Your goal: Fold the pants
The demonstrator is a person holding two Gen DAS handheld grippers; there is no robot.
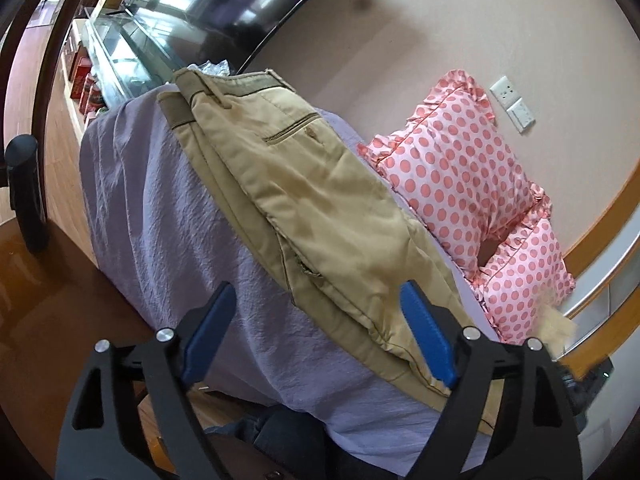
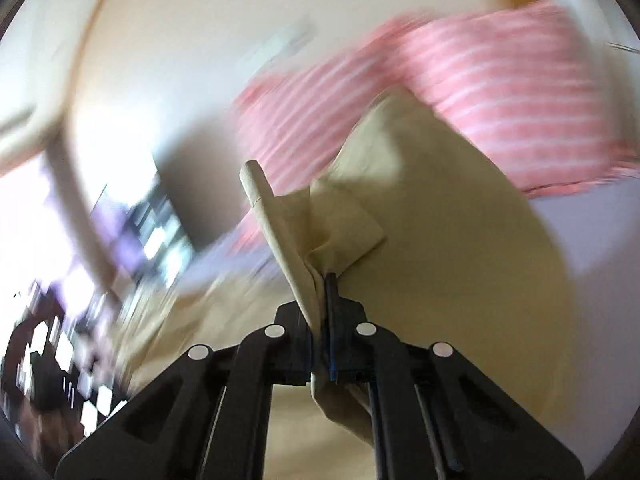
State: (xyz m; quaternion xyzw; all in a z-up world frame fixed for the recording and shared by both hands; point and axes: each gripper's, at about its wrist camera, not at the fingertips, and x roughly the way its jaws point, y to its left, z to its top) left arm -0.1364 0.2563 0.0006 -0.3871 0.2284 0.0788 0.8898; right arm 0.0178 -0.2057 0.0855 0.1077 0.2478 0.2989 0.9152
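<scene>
Left wrist view: khaki cotton pants (image 1: pixel 304 204) lie on a lavender crinkled bedsheet (image 1: pixel 160 200), already doubled lengthwise, one leg stacked on the other, waistband at the far end and a buttoned back pocket facing up. Left gripper (image 1: pixel 320 336) hovers above the near part of the garment with its blue-padded jaws spread wide; nothing sits between them. The right-hand blue pad overlaps the cloth in the picture, but contact cannot be confirmed. Two pink polka-dot ruffled pillows (image 1: pixel 460 168) rest just beside the pants, against the wall.

Right wrist view: right gripper (image 2: pixel 322 300) has its jaws pressed together, pinching a bunched piece of the khaki cloth (image 2: pixel 420 260), apparently a hem or cuff end; a rolled edge sticks up past the fingertips. Background is heavily motion-blurred, so the pillows read only as pink streaks.

Progress, as a judgement: the lengthwise fold looks done. The crosswise fold, leg ends carried toward the waistband, appears to be in hand and unfinished. Final smoothing and squaring are left.

View comparison: the left camera gives the overall lay of the garment, waistband and pocket, but not the right gripper or its pinch point. The right camera shows the pinch clearly, though not where the lifted end sits relative to the waistband. Neither view shows the leg ends lying flat.
</scene>
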